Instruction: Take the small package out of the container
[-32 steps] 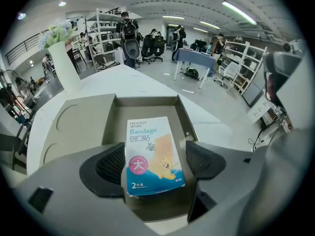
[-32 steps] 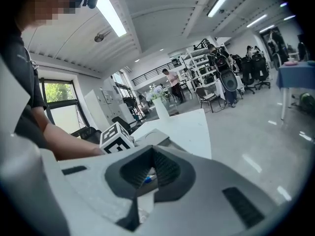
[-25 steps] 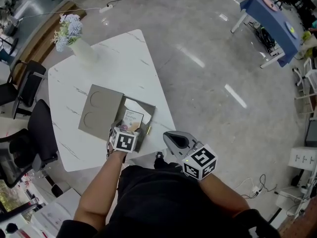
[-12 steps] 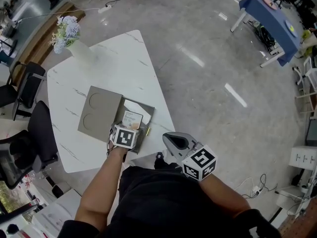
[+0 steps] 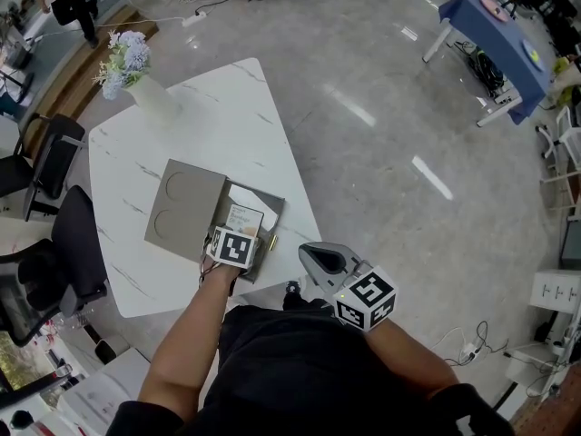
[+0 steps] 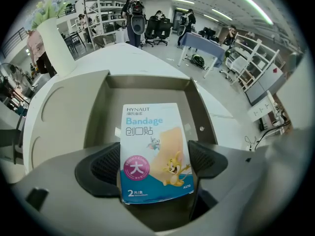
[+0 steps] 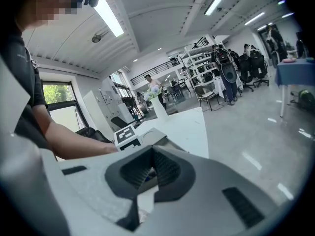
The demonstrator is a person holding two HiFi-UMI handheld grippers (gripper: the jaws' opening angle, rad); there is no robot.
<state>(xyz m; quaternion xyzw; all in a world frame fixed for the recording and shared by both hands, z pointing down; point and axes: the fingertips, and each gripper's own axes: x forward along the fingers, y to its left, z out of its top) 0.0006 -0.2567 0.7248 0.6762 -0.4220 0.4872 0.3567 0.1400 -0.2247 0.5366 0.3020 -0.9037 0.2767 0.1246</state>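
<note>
Barely started: left claw [image 6: 155,165] wide, jaws just opened, straddling small package [image 6: 151,136], ungripped inside container [image 6: 147,82]; right claw [image 7: 150,173] closed, empty.

Black short-sleeved shirt [image 5: 304,371]

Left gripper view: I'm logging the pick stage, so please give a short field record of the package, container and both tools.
package: small blue-and-white printed bandage packet, inside the container
container: open grey box, its lid folded out beside it, on a white marble-look table
left tool: pointing down into the box, jaws wide and just been opening, packet between the pads, no squeeze visible
right tool: held off the table, jaws together, nothing between them
task stage: packet not yet out
</note>
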